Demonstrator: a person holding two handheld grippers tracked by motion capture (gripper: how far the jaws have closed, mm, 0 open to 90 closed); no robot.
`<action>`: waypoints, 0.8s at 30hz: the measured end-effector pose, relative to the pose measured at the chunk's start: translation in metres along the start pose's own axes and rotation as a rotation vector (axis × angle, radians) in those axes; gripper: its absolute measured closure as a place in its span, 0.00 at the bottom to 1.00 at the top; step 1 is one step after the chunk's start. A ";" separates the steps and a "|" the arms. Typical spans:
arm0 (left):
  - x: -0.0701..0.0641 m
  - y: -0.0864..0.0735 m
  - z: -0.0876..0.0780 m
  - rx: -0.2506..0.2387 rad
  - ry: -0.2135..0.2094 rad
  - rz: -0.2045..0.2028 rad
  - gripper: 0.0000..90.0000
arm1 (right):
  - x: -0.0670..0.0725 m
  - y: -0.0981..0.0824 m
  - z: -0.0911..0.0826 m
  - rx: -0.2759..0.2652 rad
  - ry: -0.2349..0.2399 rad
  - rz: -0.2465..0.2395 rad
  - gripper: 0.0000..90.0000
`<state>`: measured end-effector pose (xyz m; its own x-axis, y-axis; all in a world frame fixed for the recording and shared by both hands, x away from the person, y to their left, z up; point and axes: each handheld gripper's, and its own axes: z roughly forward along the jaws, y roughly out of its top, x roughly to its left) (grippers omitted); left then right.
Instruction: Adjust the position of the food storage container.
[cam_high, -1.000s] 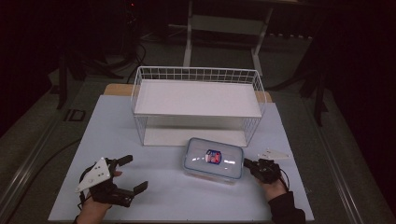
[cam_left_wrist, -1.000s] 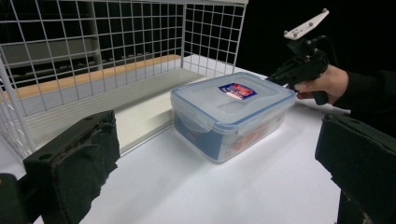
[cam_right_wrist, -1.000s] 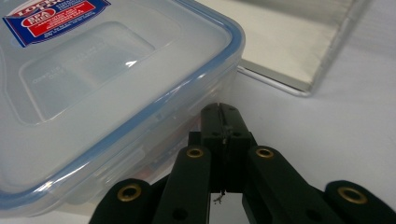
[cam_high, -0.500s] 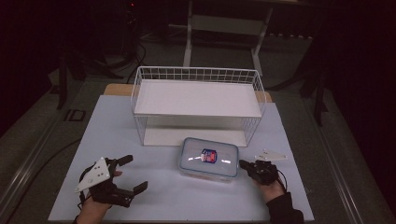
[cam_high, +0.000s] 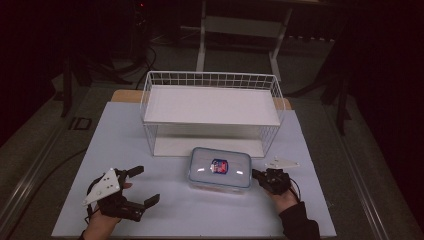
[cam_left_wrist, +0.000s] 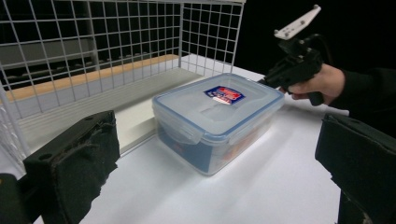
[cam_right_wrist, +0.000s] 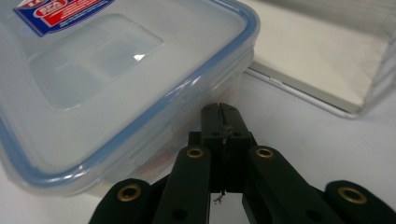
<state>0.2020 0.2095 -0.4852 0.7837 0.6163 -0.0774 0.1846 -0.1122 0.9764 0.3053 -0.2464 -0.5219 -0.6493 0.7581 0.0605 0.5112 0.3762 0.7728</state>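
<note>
Right now a clear plastic box with a blue-edged lid sits flat on the white table, just in front of the white wire rack and a little right of the table's middle. Its lid is on, and a red and blue sticker marks the top. From the left gripper view the same box stands near the rack's lower shelf board, with the lid clips down along its sides.

Over on the right, the right gripper lies low at the box's right end, with the person's hand behind it. Its jaws are pressed together with nothing between them, and the right gripper view shows the closed tip right against the box wall below the lid's rim; whether it quite touches I cannot tell. The grey three-cornered plate rides above it.

Meanwhile the left gripper rests at the near left of the table, well apart from the box. Its jaws stand wide and hold nothing, and the box shows between them in its own view, far ahead. A cable loops beside that hand.
</note>
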 end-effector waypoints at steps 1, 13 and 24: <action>0.000 0.000 0.000 0.000 -0.001 0.001 0.00 | 0.000 0.002 0.002 0.002 -0.002 -0.005 1.00; 0.001 -0.001 0.001 0.007 -0.001 -0.006 0.00 | 0.008 0.018 0.024 0.000 0.020 -0.022 1.00; 0.002 -0.003 0.001 0.014 0.001 -0.007 0.00 | 0.009 0.024 0.034 -0.006 0.032 -0.033 1.00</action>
<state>0.2033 0.2102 -0.4881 0.7817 0.6179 -0.0839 0.1982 -0.1186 0.9730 0.3310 -0.2120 -0.5241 -0.6834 0.7279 0.0555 0.4862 0.3971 0.7784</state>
